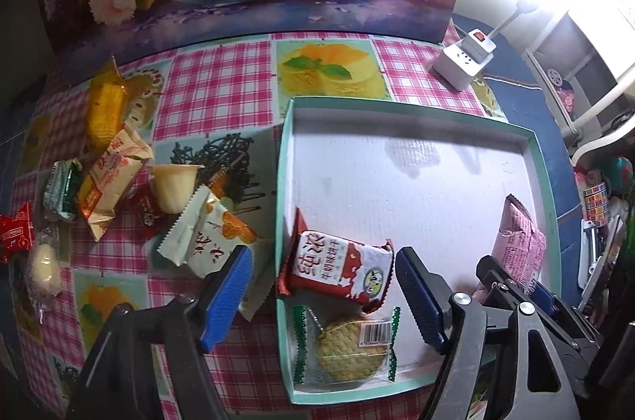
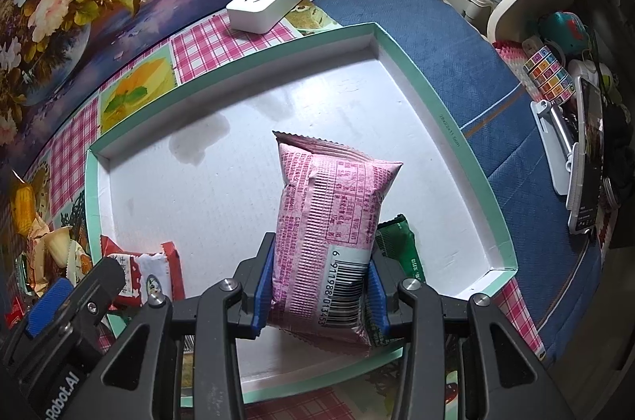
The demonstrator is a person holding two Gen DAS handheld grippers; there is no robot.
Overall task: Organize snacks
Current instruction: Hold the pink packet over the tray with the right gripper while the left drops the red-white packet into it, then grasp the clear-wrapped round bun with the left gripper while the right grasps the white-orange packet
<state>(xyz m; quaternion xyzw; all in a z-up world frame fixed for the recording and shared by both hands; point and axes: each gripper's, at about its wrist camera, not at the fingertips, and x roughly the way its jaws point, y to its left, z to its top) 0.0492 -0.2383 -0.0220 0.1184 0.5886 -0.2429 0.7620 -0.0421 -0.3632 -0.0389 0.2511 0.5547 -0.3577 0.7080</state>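
Peeking from under the pink packet [image 2: 329,233], a green wrapper [image 2: 401,249] escapes the left view.

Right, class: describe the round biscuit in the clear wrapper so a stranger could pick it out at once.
Start at the shallow white tray with the mint-green rim on the checked tablecloth. Go to its near left corner, just below the red and white snack packet. There lies the round biscuit, the only snack in a see-through wrapper, with green zigzag ends and a barcode sticker.
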